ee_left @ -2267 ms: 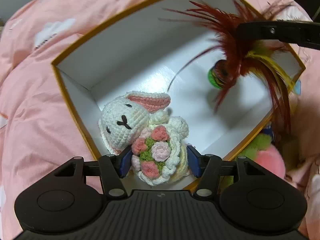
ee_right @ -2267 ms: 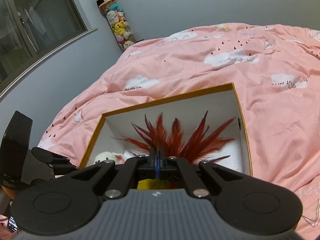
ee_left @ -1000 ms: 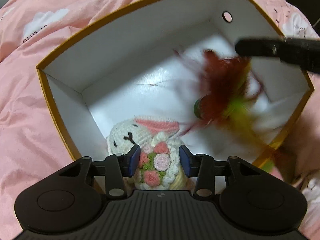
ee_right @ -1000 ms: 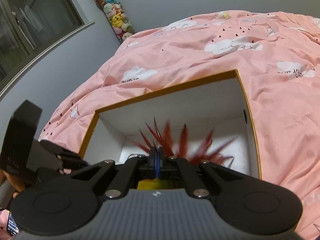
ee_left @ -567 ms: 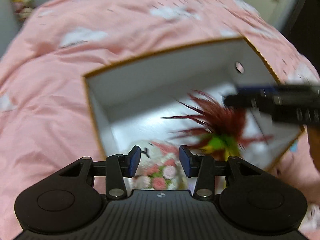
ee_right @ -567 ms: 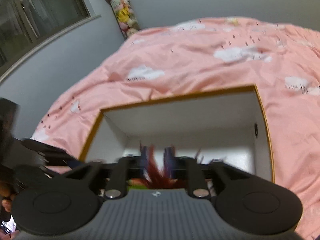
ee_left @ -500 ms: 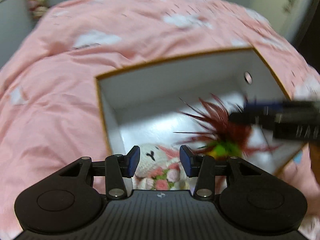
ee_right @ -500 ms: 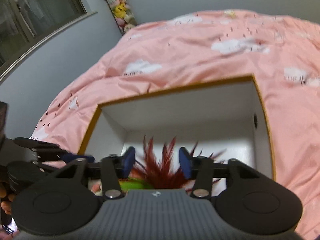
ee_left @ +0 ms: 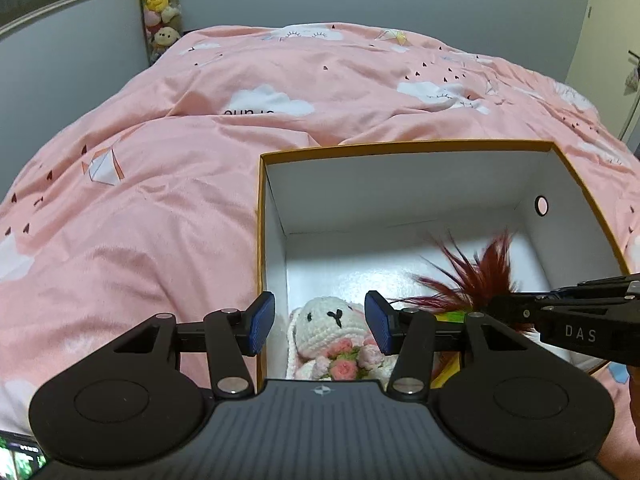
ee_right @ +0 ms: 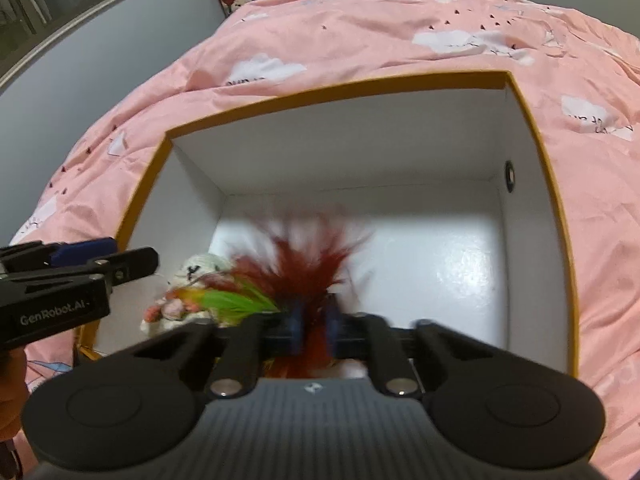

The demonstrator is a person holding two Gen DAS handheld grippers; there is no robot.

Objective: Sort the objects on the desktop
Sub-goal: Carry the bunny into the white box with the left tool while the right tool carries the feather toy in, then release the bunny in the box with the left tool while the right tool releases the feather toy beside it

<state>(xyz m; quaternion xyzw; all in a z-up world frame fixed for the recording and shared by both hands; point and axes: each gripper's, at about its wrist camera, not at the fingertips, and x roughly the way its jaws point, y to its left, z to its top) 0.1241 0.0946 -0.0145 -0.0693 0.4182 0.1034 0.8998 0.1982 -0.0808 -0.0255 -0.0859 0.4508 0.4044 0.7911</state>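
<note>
A white crocheted bunny [ee_left: 328, 320] [ee_right: 200, 268] with a pink flower bouquet lies in the near left corner of the orange-rimmed white box [ee_left: 400, 148] [ee_right: 320, 92]. My left gripper [ee_left: 320, 320] hangs above it, jaws opening, blue pads clear of the bunny and nothing held. A red, green and yellow feather toy [ee_left: 472, 280] [ee_right: 304, 264] hangs inside the box beside the bunny. My right gripper [ee_right: 314, 322] is shut on its red feathers; the picture is blurred there. It enters the left wrist view from the right [ee_left: 504, 306].
The box sits on a bed under a pink cloud-print duvet [ee_left: 140, 200]. A column of plush toys [ee_left: 160, 12] stands in the far corner by a window. A lit screen [ee_left: 20, 452] shows at the lower left.
The left gripper let go of the bunny, rose and drew back from the box. The right gripper opened briefly, then closed again on the feathers lower inside the box.
</note>
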